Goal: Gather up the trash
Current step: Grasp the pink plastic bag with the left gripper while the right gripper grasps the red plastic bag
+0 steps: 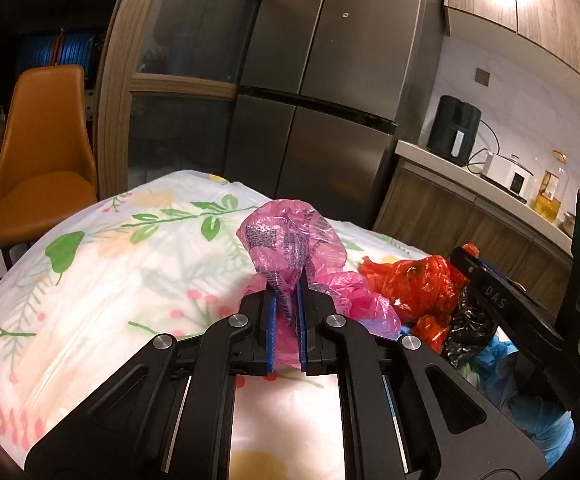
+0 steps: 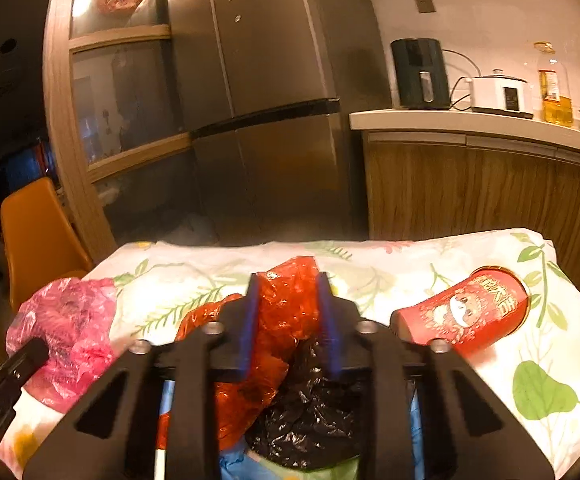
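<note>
- Left gripper [image 1: 288,300]: jaws clamped on the crumpled pink plastic bag [image 1: 290,240], lifting its neck off the floral-clothed surface [image 1: 110,264], likely so it can be carried away.
- Right gripper [image 2: 288,292]: jaws pinched on the crinkled red plastic bag [image 2: 286,312], above black film [image 2: 309,408].
- Red paper cup [image 2: 465,312] lies tipped beside them, uncollected.

"DAS" on right claw [image 1: 493,294]
</note>
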